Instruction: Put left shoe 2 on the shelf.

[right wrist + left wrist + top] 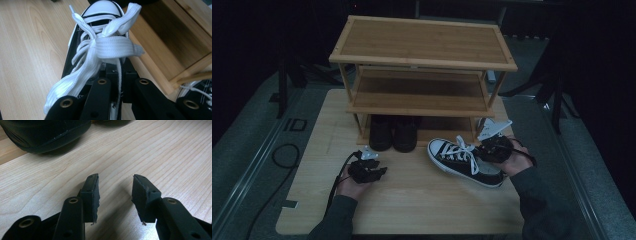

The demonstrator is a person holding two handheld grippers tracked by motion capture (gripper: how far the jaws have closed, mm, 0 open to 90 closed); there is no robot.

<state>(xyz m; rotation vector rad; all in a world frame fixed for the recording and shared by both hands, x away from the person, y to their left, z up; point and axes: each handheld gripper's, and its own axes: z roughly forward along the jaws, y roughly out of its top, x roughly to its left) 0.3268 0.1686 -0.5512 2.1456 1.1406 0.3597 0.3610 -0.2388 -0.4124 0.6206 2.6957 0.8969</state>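
Nearest the person, the left gripper [371,169] idles with jaws apart over bare table [412,200], left of the black-and-white sneaker [464,162]. The right gripper [492,148] pinches the sneaker's tongue by the white laces [105,47]. Keep it level; beyond waits the bamboo shoe rack [422,65] holding black shoes [393,134].

Dark grey sleeves [539,207], black claws [115,195] (brass-ringed screw holes), trailing black cable [333,186]

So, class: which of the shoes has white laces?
The black-and-white sneaker on the table, pinched by the right tool; the black pair under the rack is dark throughout.
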